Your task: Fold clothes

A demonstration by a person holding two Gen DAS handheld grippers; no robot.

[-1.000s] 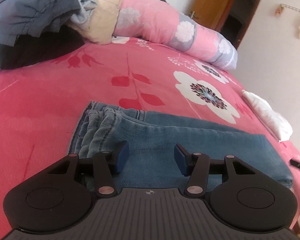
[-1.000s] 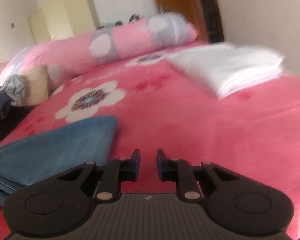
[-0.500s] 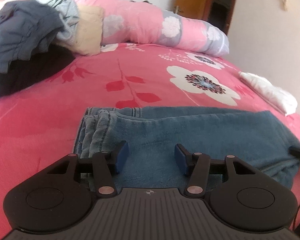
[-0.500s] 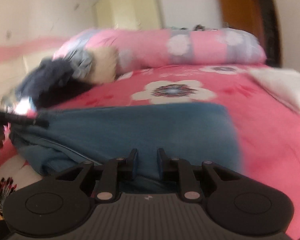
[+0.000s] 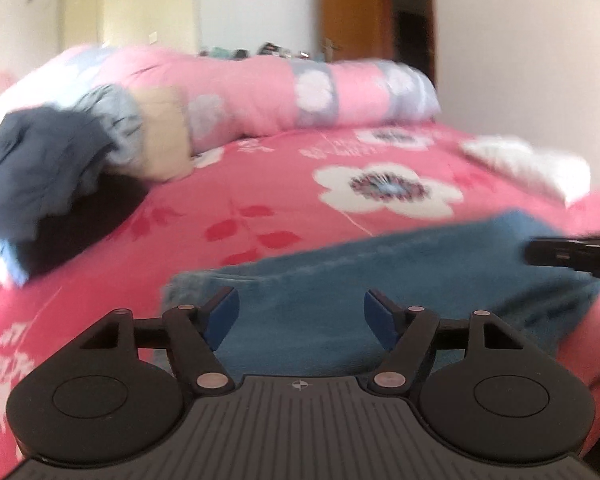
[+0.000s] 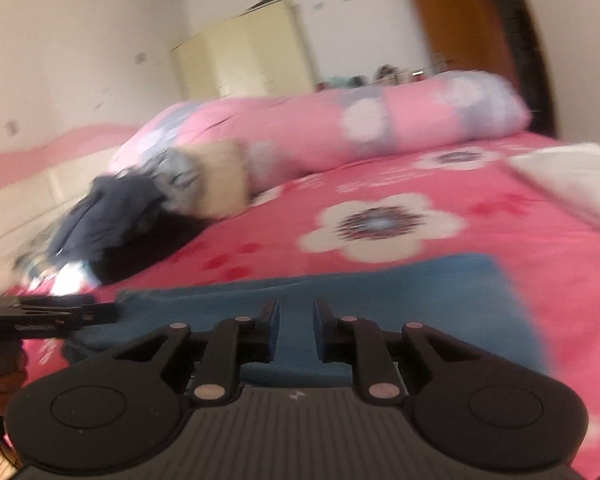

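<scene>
Jeans (image 5: 380, 280) lie folded, lower centre. Left gripper (image 5: 300, 316) jaws opening, nothing between. Right gripper (image 6: 296, 332) narrow, empty, likely lining up the next fold.

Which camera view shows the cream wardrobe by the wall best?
The right wrist view shows the cream wardrobe best: its whole front and top stand clear above the rolled quilt. The left wrist view catches it only blurred at the top edge, its top cut off.
</scene>
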